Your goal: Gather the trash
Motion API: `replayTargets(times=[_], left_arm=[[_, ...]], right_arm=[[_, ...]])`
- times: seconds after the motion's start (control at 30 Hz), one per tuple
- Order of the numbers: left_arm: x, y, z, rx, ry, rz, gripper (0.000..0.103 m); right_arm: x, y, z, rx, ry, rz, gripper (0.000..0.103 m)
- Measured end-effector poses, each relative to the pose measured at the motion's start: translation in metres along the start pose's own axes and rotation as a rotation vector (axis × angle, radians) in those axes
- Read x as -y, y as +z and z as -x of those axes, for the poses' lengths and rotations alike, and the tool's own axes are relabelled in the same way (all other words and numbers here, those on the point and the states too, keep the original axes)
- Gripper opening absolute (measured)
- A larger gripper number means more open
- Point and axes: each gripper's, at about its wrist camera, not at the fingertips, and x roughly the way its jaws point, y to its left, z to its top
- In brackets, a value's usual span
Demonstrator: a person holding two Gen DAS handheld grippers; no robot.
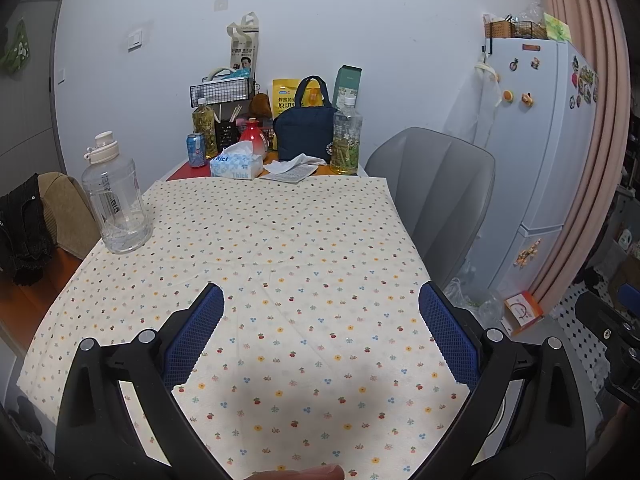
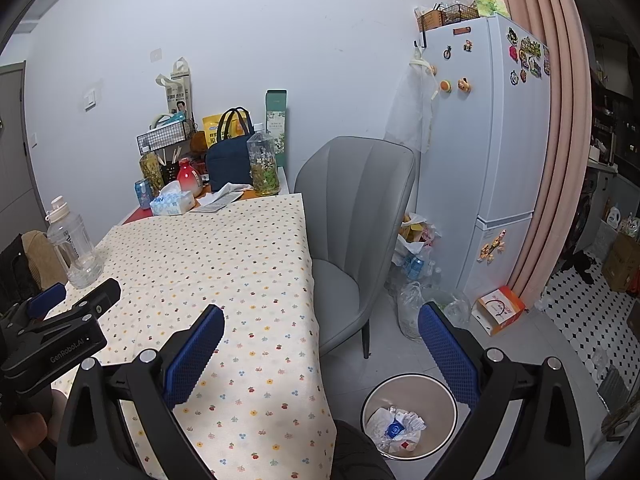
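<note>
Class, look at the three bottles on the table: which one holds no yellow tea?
The big clear jug-style bottle with the white flip cap, standing alone at the table's left edge. The two slimmer bottles at the far end both hold yellowish tea.

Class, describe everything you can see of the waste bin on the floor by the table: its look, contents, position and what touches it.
The waste bin is round and open-topped, with a pale rim and a beige inner wall, seen from above in the right wrist view. It stands upright on the grey floor beside the table's corner, in front of the grey chair. Inside lies crumpled white paper and packaging, one piece bearing a blue mark. Neither gripper touches it.
</note>
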Motion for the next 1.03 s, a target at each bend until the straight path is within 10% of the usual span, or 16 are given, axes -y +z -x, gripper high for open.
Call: replayTargets(times=[1.03], left_arm=[[-0.0044, -0.0025, -0.0038, -0.005, 0.001, 0.012, 0.097]], right_arm=[[0.0002, -0.0004, -0.0015, -0.008, 0.003, 0.005, 0.095]])
